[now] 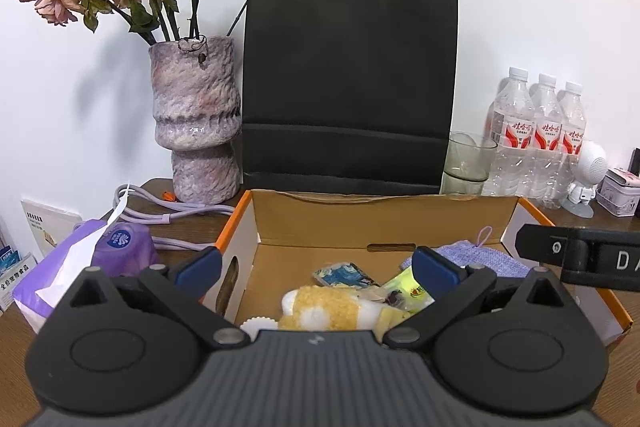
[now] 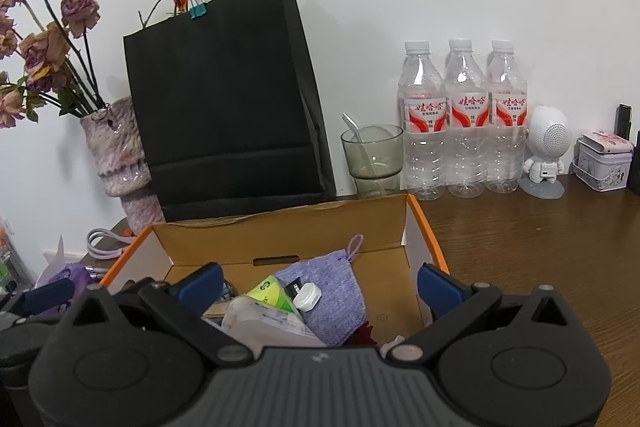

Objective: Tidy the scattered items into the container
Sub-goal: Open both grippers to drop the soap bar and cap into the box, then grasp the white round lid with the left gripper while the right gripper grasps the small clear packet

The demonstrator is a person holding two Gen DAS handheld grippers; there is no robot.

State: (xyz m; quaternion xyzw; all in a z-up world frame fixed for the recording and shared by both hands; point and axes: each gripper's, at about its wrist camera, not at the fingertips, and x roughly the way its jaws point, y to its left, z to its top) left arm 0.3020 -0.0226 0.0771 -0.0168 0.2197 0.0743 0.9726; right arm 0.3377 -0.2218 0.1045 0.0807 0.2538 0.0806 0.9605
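Both grippers hang just in front of the open cardboard box with white sides and orange rim (image 1: 424, 215), tilted down toward its inside, which fits a pause after dropping something in or a check of what is left. The left gripper (image 1: 316, 265) has its blue-padded jaws spread wide with nothing between them, and the right gripper (image 2: 320, 283) stands the same way, apart and empty. Inside the box lies a loose heap: a yellow-and-white fuzzy plush toy (image 1: 324, 309) at the near wall, a small blue printed packet (image 1: 344, 275) behind it, a yellow-green foil sachet (image 1: 408, 291) beside that, and a lilac knitted pouch with a cord loop (image 2: 332, 291) toward the box's right side, with a small white plastic case (image 2: 309, 297) resting on the pouch. A dark red scrap shows at the box's near right corner, too hidden to name. Since the box already holds what look like the task's loose things, I judge the tidying nearly or fully done. Left of the box a purple soft tissue pack (image 1: 80, 267) and a coiled lilac cable (image 1: 160, 215) lie on the brown wooden table (image 2: 540, 247); whether they count as scattered items I cannot tell. Behind the box stands a black paper carrier bag (image 1: 348, 79), likely just background.
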